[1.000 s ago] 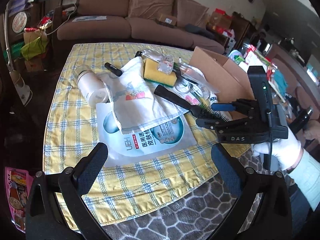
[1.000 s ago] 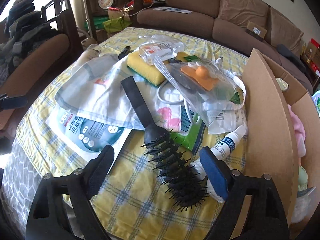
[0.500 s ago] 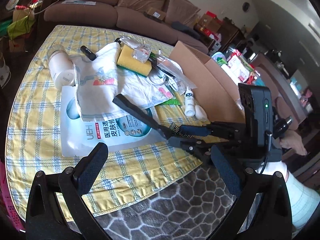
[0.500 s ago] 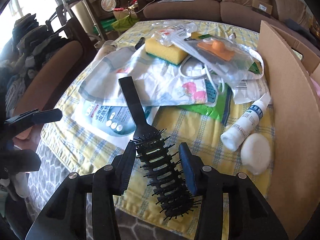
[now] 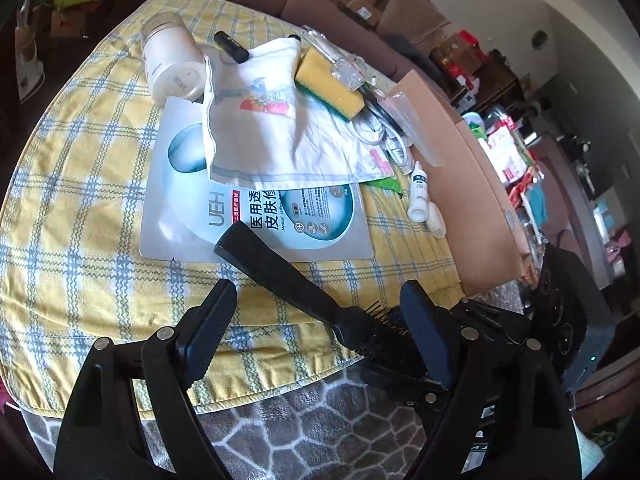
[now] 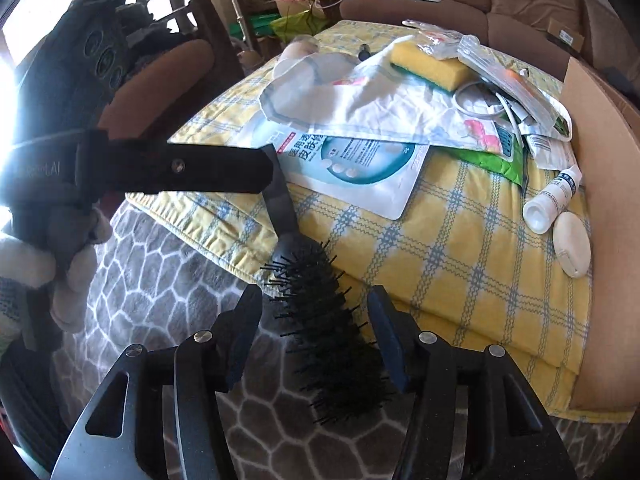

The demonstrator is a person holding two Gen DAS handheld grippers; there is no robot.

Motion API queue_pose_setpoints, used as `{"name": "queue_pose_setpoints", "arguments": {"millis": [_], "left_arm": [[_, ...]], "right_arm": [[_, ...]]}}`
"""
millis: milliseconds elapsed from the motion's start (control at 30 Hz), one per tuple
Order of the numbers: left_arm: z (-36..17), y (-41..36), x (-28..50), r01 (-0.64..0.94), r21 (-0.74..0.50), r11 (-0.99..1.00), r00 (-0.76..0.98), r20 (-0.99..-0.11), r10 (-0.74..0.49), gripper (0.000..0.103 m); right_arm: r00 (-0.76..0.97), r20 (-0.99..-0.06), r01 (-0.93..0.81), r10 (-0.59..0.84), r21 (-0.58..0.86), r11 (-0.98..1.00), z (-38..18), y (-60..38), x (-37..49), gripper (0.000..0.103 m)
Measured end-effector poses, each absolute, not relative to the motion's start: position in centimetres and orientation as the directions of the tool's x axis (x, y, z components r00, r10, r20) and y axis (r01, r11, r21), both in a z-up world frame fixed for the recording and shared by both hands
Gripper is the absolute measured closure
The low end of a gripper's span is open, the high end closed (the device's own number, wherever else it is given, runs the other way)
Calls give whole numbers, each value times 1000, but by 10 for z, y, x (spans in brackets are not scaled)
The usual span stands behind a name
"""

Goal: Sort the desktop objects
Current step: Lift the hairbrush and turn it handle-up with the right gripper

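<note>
My right gripper (image 6: 314, 334) is shut on the bristle head of a black hairbrush (image 6: 320, 312) and holds it in the air over the table's near edge. The brush handle (image 5: 280, 272) lies between the open fingers of my left gripper (image 5: 320, 328), which grips nothing. The left gripper's finger (image 6: 180, 166) shows beside the handle tip in the right wrist view. On the yellow checked tablecloth (image 5: 80, 184) lie a face-mask packet (image 5: 256, 208), a white cloth (image 5: 264, 136), a yellow sponge (image 5: 328, 84), a white jar (image 5: 172, 60) and a small white bottle (image 5: 418, 192).
An open cardboard box (image 5: 468, 184) stands at the table's right edge. A white oval soap (image 6: 572, 248), cables and plastic bags (image 6: 504, 80) lie near it. A brown sofa (image 6: 520, 12) is behind. Grey patterned carpet (image 6: 160, 280) lies below the table edge.
My right gripper has lifted the hairbrush off the table and drawn it back past the near edge. My left gripper has moved in around the handle.
</note>
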State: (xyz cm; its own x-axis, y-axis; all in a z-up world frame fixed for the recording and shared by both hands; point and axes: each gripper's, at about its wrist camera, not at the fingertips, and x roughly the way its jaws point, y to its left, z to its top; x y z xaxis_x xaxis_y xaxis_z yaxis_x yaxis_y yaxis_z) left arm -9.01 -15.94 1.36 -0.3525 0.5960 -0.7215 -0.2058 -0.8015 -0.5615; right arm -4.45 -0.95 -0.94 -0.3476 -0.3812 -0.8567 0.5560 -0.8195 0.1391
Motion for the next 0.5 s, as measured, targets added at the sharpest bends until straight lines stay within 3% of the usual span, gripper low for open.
{"name": "queue_pose_setpoints", "arguments": {"millis": [133, 300, 367, 433, 500], "left_arm": [[9, -150, -90, -209, -565, -798, -334, -726, 601, 35], [5, -150, -89, -190, -607, -772, -328, -702, 633, 37], [3, -152, -89, -176, -626, -760, -319, -694, 646, 57], [-1, -155, -90, -153, -655, -740, -302, -682, 666, 65], [-5, -157, -89, -123, -681, -722, -294, -670, 682, 65]], "right_arm": [[-366, -848, 570, -384, 123, -813, -11, -9, -34, 58], [-321, -807, 553, -496, 266, -790, -6, -12, -33, 64], [-309, -782, 544, -542, 322, -775, -3, -14, -31, 64], [-301, -768, 536, -565, 354, -766, -1, -18, -28, 64], [-297, -747, 535, -595, 386, -751, 1, -22, -26, 64]]}}
